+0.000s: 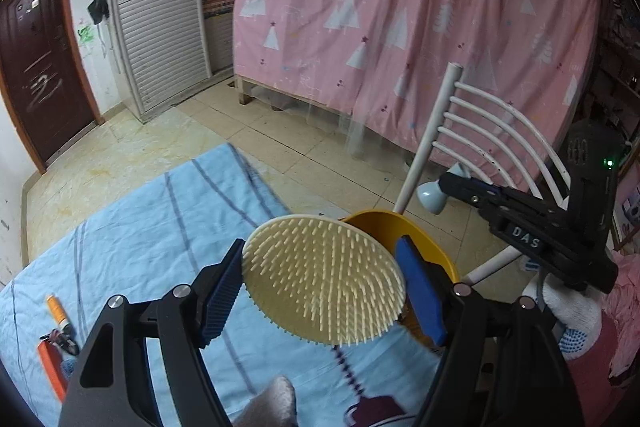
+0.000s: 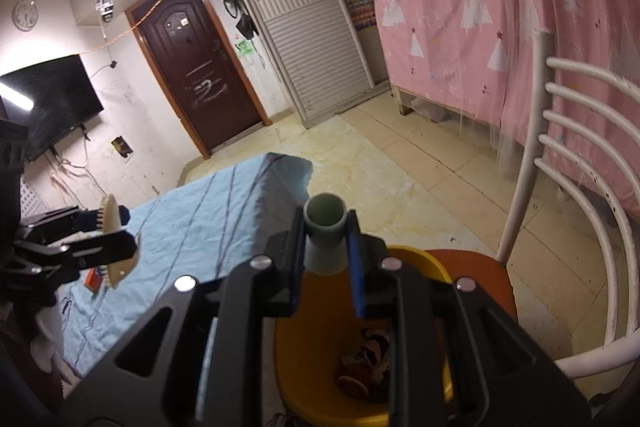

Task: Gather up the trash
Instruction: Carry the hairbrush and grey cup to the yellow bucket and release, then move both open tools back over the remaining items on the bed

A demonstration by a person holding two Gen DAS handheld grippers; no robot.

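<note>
Left tongs (image 1: 322, 291) clamp brush (image 1: 322, 279); yellow bin (image 2: 360, 359) beside chair (image 2: 576, 187).

White letters "DAS" on the right gripper (image 1: 444, 187).

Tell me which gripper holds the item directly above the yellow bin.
The right gripper, clamping the grey-green tube over the yellow bin; the left gripper's round brush sits over the blue cloth.

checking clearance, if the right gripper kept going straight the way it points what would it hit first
Probably the floor past the yellow bin, though depth is unclear. The right gripper, shut on a small grey cup, points down over the bin's far rim.
</note>
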